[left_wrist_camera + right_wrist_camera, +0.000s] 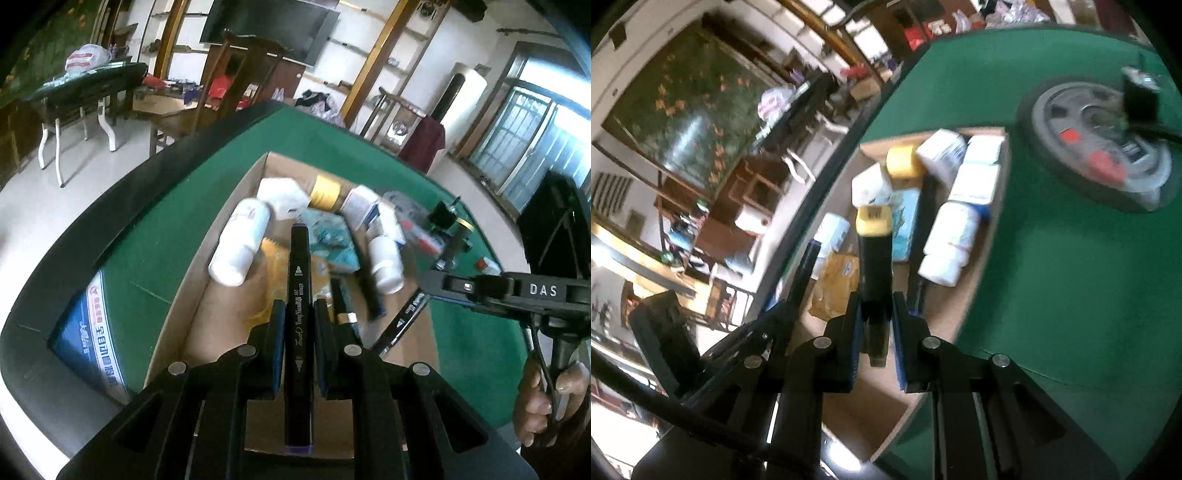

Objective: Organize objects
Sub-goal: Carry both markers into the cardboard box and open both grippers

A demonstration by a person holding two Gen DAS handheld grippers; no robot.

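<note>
My left gripper [299, 314] is shut on a black marker [298, 280] with purple ends, held lengthwise over an open cardboard box [236, 192]. The box holds white bottles [240, 243], a yellow tape roll [325, 192], a teal pack [332, 236] and small white cartons. My right gripper [875, 310] is shut on a black marker with a yellow cap [873, 251], also above the box [999, 192]. In the left wrist view the right gripper [424, 286] comes in from the right with its marker [402, 321] slanting down over the box's right side.
The box lies on a green felt table [1071, 277] with a dark raised rim [110, 206]. A round grey disc [1100, 147] with a black stand on it sits beyond the box. A hand [535, 398] grips the right tool. Chairs and tables stand behind.
</note>
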